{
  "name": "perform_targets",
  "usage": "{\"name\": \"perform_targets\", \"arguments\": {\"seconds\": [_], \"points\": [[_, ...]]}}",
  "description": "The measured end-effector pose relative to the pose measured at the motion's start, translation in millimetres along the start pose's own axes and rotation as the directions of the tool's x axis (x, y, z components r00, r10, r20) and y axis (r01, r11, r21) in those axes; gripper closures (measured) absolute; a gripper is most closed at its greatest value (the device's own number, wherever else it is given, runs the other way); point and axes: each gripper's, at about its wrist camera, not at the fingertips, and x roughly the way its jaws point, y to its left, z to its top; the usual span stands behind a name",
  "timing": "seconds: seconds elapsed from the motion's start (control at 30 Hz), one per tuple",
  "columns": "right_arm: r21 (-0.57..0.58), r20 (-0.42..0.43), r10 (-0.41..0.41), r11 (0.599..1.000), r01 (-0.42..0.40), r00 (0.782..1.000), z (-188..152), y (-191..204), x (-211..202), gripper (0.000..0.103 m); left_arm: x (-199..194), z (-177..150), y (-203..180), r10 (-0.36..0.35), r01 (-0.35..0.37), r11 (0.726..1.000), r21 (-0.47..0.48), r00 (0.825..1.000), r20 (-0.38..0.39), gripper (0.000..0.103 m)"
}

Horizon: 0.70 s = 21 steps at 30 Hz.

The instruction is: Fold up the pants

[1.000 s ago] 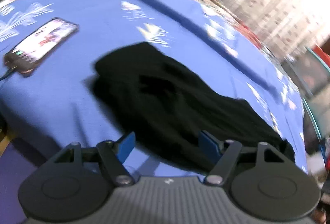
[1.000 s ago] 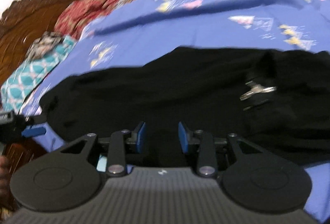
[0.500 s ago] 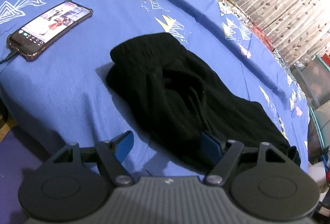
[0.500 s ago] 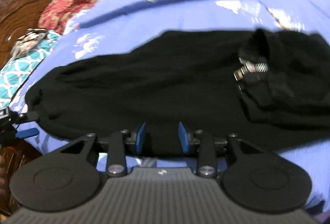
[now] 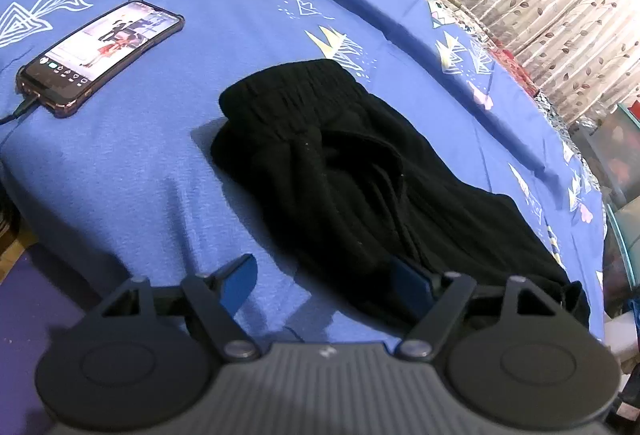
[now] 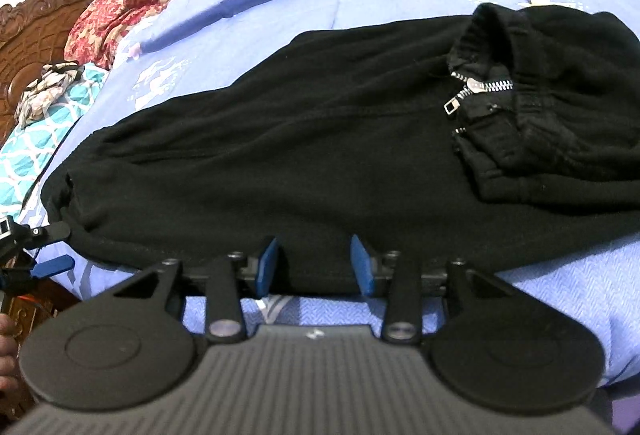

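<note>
Both tongs opening, left tongs (image 5: 328,281) & right tongs (image 6: 316,263) gripping nothing at pants (image 6: 280,155); no legible text.

Each camera sat on its gripper, looking forward and down along the fingers, close over the bed (image 5: 120,175). Both views shared the black pants (image 5: 360,175) (image 6: 300,155), seen from opposite ends.

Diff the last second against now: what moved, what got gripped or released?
Both grippers' jaws are opening: left gripper wide at the pants' near edge, right gripper with black cloth between its pads. Neither visibly pinches anything. The right view has dropped closer to the pants. Pants, phone and blue sheet stayed put.
</note>
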Motion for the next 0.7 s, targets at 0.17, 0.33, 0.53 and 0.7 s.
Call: {"name": "perform_targets", "arguments": {"seconds": [0.17,0.33,0.53,0.7], "points": [[0.003,0.001,0.002,1.0,-0.002,1.0,-0.7,-0.5,-0.2,0.059,0.7,0.0,0.1,0.004,-0.004,1.0,-0.005,1.0,-0.002,0.026],[0.003,0.001,0.002,1.0,-0.002,1.0,-0.7,-0.3,-0.1,0.059,2.0,-0.6,0.9,0.002,-0.002,1.0,-0.01,1.0,-0.005,0.024],[0.003,0.001,0.002,1.0,-0.002,1.0,-0.9,0.2,0.1,0.058,3.7,-1.3,0.9,0.002,-0.003,1.0,-0.012,1.0,-0.009,0.024],[0.002,0.002,0.002,1.0,-0.002,1.0,-0.8,-0.1,-0.1,0.058,4.8,-2.2,0.6,0.002,-0.002,1.0,-0.014,1.0,-0.012,0.023]]}}
